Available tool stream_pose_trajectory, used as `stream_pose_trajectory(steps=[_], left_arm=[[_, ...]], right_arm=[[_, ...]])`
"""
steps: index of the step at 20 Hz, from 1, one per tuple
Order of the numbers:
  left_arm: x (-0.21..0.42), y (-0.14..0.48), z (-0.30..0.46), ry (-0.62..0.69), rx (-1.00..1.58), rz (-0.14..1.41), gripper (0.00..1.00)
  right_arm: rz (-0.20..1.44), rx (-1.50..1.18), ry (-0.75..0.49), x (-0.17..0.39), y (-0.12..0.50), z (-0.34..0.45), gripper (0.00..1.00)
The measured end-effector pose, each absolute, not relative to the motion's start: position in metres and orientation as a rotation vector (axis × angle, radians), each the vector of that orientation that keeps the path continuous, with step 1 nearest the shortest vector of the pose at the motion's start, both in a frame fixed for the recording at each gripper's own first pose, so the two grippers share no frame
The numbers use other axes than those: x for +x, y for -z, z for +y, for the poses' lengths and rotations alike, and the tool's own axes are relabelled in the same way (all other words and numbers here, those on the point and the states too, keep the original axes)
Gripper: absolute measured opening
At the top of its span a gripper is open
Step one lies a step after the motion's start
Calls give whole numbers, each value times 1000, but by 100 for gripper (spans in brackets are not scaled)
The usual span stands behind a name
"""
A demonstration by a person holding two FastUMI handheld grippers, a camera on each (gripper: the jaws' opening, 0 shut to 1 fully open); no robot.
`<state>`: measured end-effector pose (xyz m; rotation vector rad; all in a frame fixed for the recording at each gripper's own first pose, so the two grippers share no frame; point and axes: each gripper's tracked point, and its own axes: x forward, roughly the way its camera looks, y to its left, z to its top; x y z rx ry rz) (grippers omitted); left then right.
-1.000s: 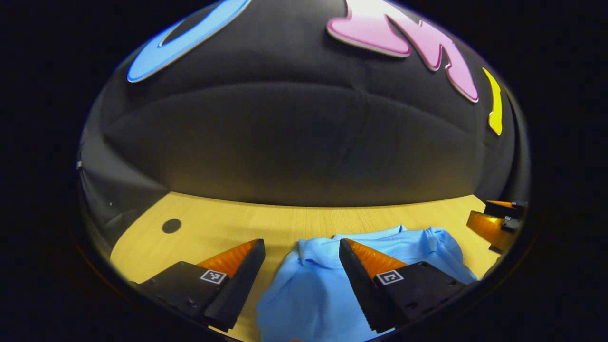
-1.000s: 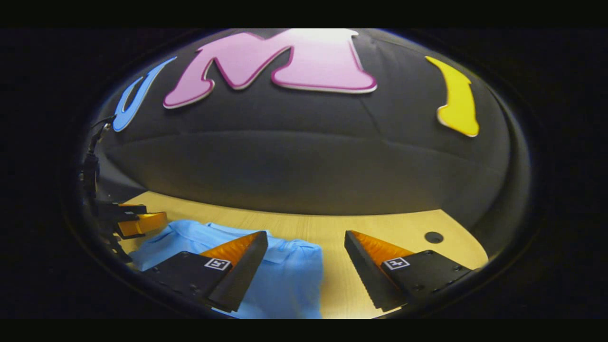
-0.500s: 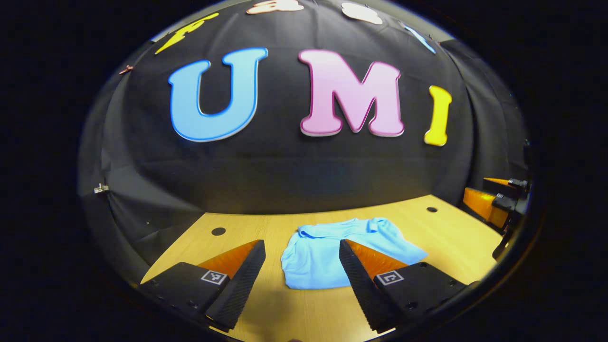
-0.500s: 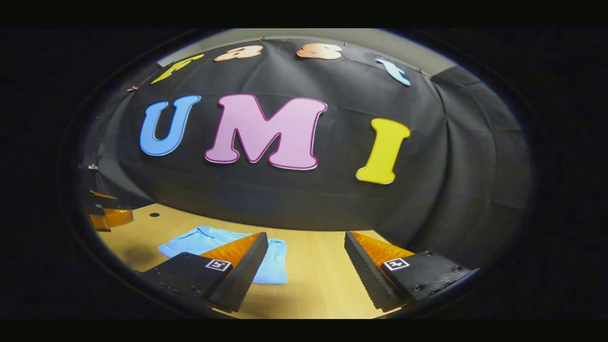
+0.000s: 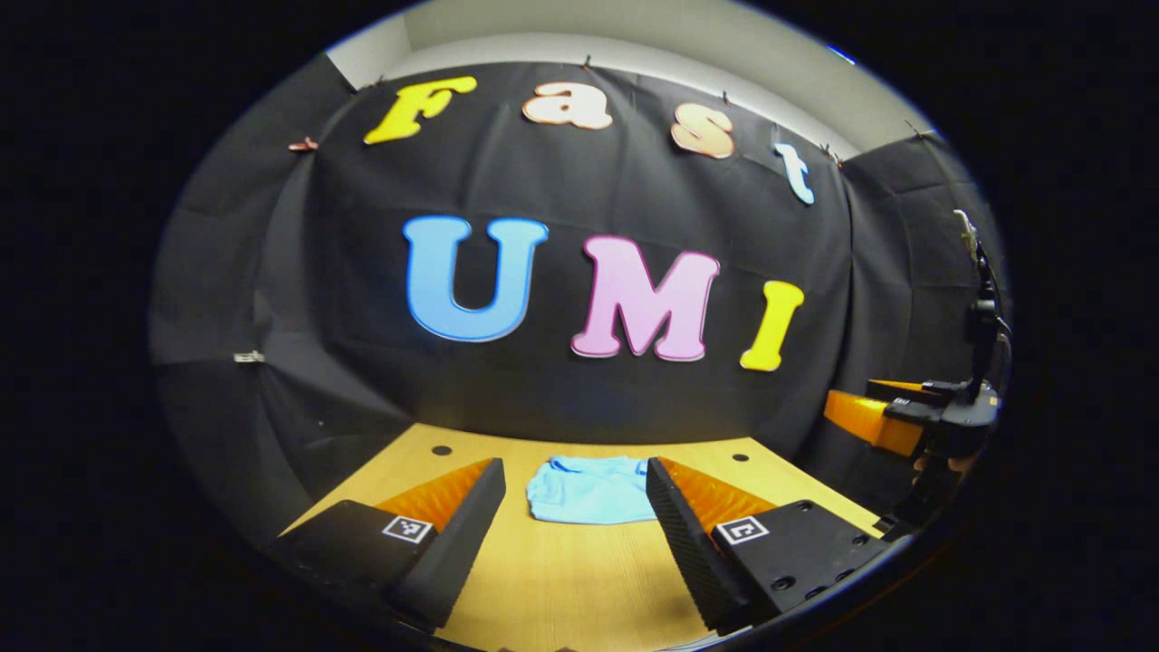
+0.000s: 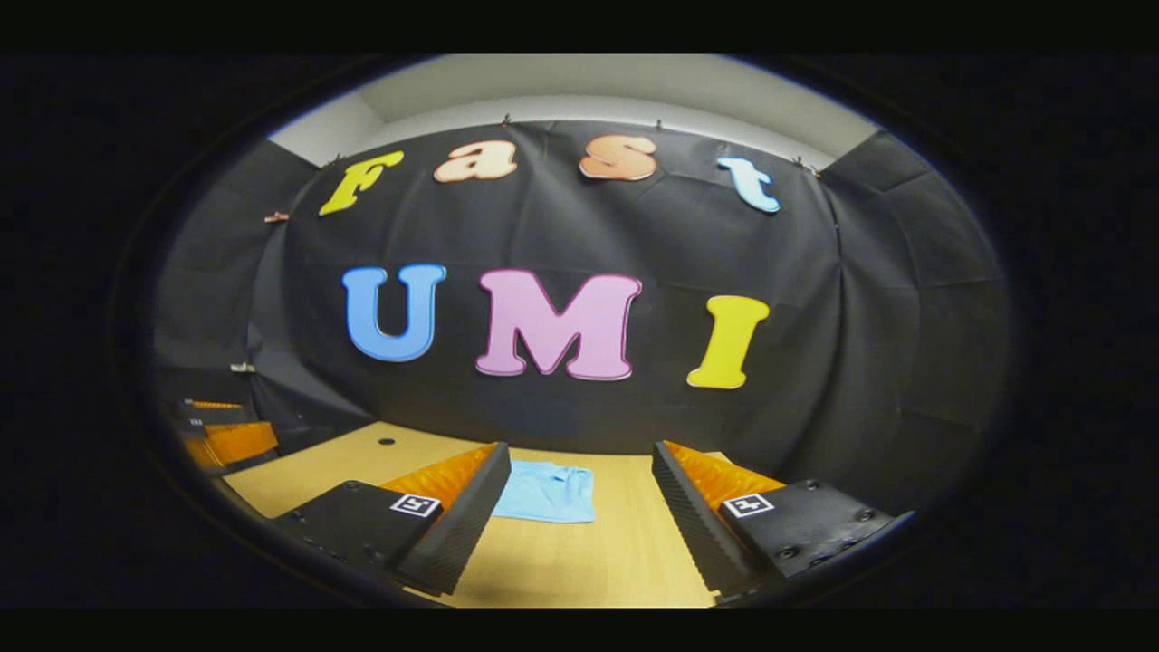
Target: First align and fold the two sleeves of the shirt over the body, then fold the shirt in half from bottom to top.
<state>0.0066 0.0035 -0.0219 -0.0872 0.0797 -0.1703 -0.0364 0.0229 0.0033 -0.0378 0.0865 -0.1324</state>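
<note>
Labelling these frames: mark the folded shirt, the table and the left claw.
shirt (image 5: 590, 490): left gripper view, middle of the folded blue cloth.
table (image 5: 561, 580): left gripper view, bare wood in front of the shirt.
left claw (image 5: 574, 521): left gripper view, midway between its open fingertips.

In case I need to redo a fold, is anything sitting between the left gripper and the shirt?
Nothing visible: bare table runs from the open left gripper to the folded shirt.
</note>
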Motion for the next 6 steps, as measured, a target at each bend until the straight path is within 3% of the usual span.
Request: stream_pose_trajectory(steps=[6], left_arm=[[-65, -18, -27, 231, -5, -125, 98]], right_arm=[[33, 12, 135, -116, -16, 51, 97]])
